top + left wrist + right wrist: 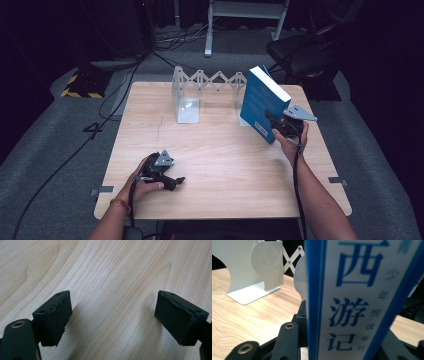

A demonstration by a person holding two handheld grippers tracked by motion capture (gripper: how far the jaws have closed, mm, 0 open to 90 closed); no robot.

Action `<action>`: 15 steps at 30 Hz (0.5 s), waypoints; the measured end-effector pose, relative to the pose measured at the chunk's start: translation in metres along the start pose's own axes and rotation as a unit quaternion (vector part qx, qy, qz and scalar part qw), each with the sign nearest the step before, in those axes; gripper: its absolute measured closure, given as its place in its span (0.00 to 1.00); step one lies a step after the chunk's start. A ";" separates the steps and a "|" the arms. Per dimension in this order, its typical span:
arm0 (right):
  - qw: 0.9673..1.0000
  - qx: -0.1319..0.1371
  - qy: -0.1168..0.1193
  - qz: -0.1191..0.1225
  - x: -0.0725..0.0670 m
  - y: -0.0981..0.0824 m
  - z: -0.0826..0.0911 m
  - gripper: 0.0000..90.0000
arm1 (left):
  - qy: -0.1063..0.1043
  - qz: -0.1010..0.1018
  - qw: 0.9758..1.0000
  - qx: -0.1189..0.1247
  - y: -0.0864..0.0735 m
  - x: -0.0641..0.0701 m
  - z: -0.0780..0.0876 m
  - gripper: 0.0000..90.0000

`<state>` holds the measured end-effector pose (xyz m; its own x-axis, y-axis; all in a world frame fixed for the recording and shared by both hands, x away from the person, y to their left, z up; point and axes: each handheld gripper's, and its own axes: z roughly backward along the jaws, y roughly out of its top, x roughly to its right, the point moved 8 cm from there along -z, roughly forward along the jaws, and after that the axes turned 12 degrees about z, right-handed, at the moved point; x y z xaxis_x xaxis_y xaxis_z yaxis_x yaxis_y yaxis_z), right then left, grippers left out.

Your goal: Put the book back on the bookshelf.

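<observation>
A blue book (262,102) with a white page edge is held tilted above the right half of the wooden table (220,165), and my right gripper (278,127) is shut on its lower end. In the right gripper view the book's blue and white spine (359,297) with printed characters stands between the jaws. A white expanding book rack (200,90) stands at the back of the table, just left of the book. My left gripper (176,181) rests near the front left of the table, open, with bare wood between its pads (53,317).
The rack's near white end plate (254,272) stands on the table to the left of the book. A black chair (300,55) and cables lie on the grey floor behind the table. Metal tabs sit at the table's front corners.
</observation>
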<state>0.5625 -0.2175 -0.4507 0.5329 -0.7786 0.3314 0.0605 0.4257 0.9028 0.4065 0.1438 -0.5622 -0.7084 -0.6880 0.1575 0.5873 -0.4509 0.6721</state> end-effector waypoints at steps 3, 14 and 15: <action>1.000 -0.001 -0.001 -0.004 -0.001 0.002 -0.005 0.68 | 0.000 -0.001 1.000 0.000 0.000 0.000 0.000 0.16; 1.000 -0.011 -0.018 -0.015 -0.006 0.013 -0.037 0.68 | -0.005 -0.005 1.000 -0.002 0.000 0.001 0.000 0.16; 1.000 -0.013 -0.019 -0.012 -0.006 0.014 -0.039 0.68 | -0.005 -0.006 1.000 -0.001 0.000 0.001 0.000 0.16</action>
<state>0.5932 -0.1885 -0.4509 0.4991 -0.8051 0.3206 0.0946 0.4184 0.9033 0.4059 0.1430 -0.5622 -0.7187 -0.6773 0.1571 0.5805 -0.4601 0.6718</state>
